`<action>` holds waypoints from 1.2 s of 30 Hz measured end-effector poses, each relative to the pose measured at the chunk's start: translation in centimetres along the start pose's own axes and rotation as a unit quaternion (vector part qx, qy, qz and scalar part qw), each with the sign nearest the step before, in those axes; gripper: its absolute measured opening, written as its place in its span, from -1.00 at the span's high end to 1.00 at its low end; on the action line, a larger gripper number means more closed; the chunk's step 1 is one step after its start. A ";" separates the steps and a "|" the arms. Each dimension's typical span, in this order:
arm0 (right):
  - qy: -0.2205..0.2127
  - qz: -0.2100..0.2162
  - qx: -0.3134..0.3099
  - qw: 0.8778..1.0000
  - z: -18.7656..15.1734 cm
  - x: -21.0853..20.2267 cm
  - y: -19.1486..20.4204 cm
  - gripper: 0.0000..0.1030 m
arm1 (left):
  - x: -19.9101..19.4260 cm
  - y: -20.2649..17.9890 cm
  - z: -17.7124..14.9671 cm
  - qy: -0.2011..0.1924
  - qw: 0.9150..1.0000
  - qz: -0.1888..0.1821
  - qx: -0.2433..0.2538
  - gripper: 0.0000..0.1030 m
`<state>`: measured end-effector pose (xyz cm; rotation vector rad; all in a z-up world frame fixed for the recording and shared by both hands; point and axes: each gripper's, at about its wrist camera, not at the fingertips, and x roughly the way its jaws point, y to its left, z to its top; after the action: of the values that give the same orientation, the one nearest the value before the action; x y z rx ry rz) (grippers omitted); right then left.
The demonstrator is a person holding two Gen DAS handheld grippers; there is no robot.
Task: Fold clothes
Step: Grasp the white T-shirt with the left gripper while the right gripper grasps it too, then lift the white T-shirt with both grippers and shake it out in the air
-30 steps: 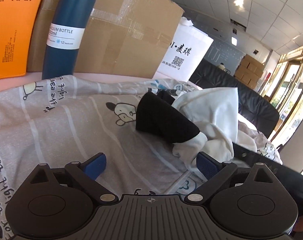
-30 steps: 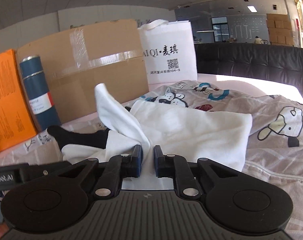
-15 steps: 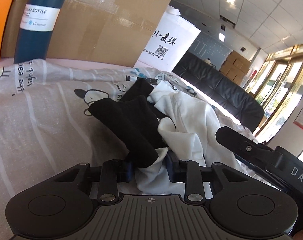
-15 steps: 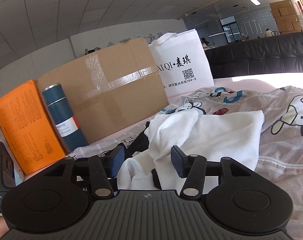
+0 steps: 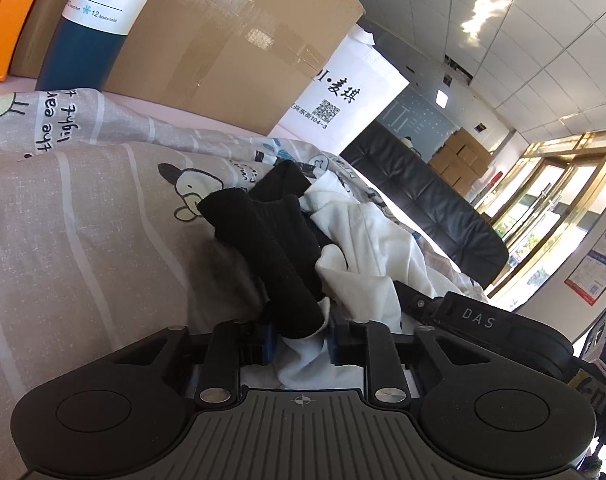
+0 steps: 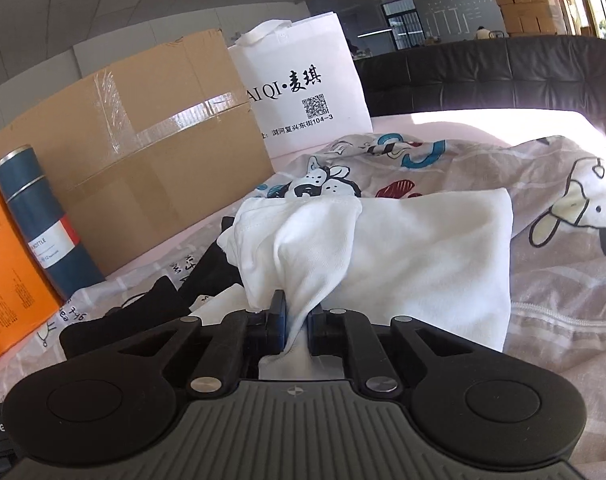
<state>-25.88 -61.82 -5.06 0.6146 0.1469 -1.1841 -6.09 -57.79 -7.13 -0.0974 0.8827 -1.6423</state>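
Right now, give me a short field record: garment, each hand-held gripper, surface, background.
garment: white shirt with black sleeves, bunched, not yet folded
left hand-held gripper: shut on a black sleeve and white cloth
right hand-held gripper: shut on white cloth
surface: cartoon-print sheet
background: cardboard box, blue bottle, white bag

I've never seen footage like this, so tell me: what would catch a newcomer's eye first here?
Probably the crumpled white-and-black garment in the middle of the cartoon-print sheet, pinched by both the right gripper and the left gripper. Behind it stand a big cardboard box, a blue bottle and a white bag.
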 end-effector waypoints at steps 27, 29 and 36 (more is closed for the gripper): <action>-0.132 0.312 0.116 0.934 0.9 -18.2 10.1 0.85 | -36.0 -1.7 -1.0 -0.378 0.915 0.101 0.096 0.93; -0.121 0.323 0.124 0.930 0.5 -18.0 11.3 0.85 | -39.6 -1.3 -1.4 -0.406 0.899 0.130 0.097 1.00; -0.099 0.341 0.123 0.927 -2.5 -19.1 13.4 0.86 | -45.5 -0.7 -4.9 -0.358 0.901 0.205 0.135 1.00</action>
<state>-20.79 -41.67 5.80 0.6857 -0.3719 -0.5783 3.98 -15.63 7.64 -0.2825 0.0906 -1.1728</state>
